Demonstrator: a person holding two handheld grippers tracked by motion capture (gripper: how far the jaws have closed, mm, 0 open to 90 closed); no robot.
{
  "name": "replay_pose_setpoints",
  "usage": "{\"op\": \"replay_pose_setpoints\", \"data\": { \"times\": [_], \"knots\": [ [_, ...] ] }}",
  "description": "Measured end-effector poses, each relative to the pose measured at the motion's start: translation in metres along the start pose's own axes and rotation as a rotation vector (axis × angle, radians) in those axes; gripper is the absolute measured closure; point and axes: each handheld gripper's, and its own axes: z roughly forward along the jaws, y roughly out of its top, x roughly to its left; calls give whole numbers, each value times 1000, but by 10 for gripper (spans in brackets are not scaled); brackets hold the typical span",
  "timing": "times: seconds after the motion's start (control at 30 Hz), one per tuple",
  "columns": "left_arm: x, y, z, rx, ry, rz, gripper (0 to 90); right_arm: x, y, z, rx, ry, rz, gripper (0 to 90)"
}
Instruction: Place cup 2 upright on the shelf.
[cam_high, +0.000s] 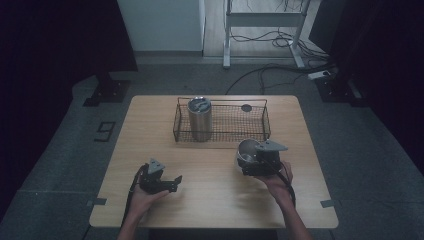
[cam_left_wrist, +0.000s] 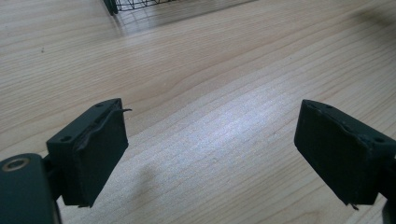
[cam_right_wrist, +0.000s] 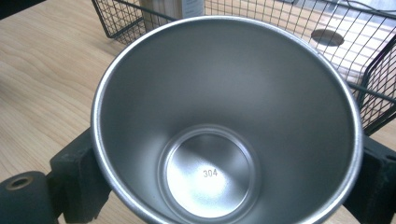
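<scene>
- A steel cup (cam_high: 247, 151) is being gripped by the right gripper (cam_high: 256, 161), with one black finger (cam_right_wrist: 77, 186) pressing on each side of its wall.
- The cup is being held at the right of the worktop (cam_high: 210, 200), just in front of the wire basket (cam_high: 221, 131); whether it is touching the worktop cannot be told.
- In the right gripper view the cup's open mouth is being faced by the camera; "304" is being shown stamped on its inner bottom.
- The cup is being held empty, tilted with its rim toward the basket.
- A second, taller steel tumbler (cam_high: 200, 117) is being kept upright in the left part of the basket.
- A dark round hole (cam_high: 246, 107) in the worktop is being seen through the mesh at the basket's far right.
- The basket is being kept at the far middle of the worktop, well apart from the left gripper (cam_high: 167, 184).
- The left gripper is being held at the near left of the worktop, low over the wood.
- Its fingers (cam_left_wrist: 93, 154) are being held apart with nothing between them; bare wood grain is being seen in the gap.
- A corner of the basket is being caught at the top edge of the left gripper view.
- Both grippers are being held by a person's hands, forearms coming in from the near edge.
- The two grippers are being kept well apart from each other.
</scene>
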Motion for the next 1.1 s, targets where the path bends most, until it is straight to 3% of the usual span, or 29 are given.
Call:
{"op": "replay_pose_setpoints", "data": {
  "times": [0.2, 0.67, 0.83, 1.1],
  "knots": [
    [-1, 1, -1, -3, -22, -10, 99, -1, 5, -5, -13, 12, 5, 74],
    [0, 1, -3, -4, -17, -10, 99, -3, 22, -17, -52, 31, 3, 74],
    [1, 0, -2, 2, -13, -13, 99, -8, 27, -19, -63, 63, 23, 74],
    [1, 0, -2, 3, -13, -13, 99, -11, 37, -22, -72, 56, 19, 74]
  ]
}}
